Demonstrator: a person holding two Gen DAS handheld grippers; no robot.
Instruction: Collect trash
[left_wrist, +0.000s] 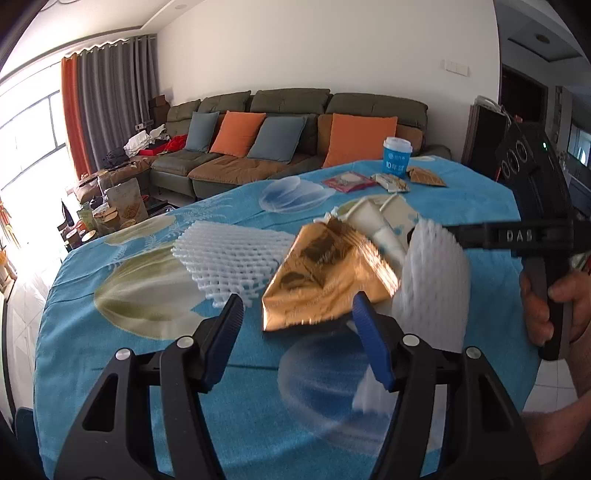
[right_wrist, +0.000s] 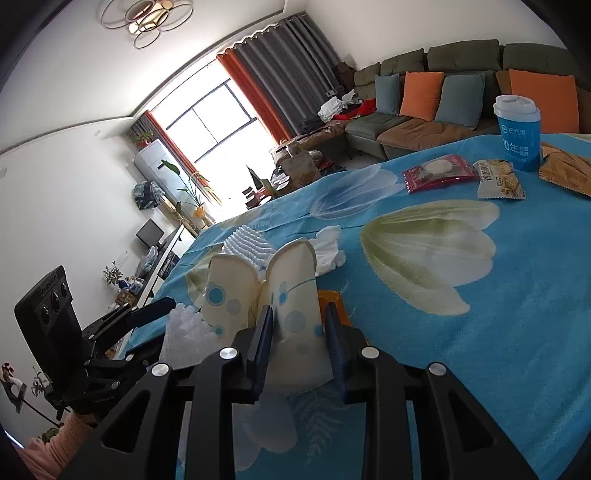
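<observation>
A crumpled gold wrapper (left_wrist: 325, 280) lies on the blue flowered tablecloth (left_wrist: 147, 350). My left gripper (left_wrist: 298, 299) stands open around its near edge, and the left pad is clear of it. Two flattened white paper cups with blue dots stand side by side. My right gripper (right_wrist: 299, 308) is shut on the right-hand paper cup (right_wrist: 295, 325), with the other cup (right_wrist: 229, 291) just left of it. A blurred white foam net (left_wrist: 432, 280) hangs by the right gripper's fingers. Another foam net (left_wrist: 229, 258) lies flat on the cloth.
A blue lidded cup (right_wrist: 517, 133), a red snack packet (right_wrist: 439, 171), a cracker packet (right_wrist: 496, 179) and an orange packet (right_wrist: 565, 171) sit at the table's far side. A crumpled tissue (right_wrist: 328, 251) lies behind the cups. A sofa (left_wrist: 295, 140) stands beyond the table.
</observation>
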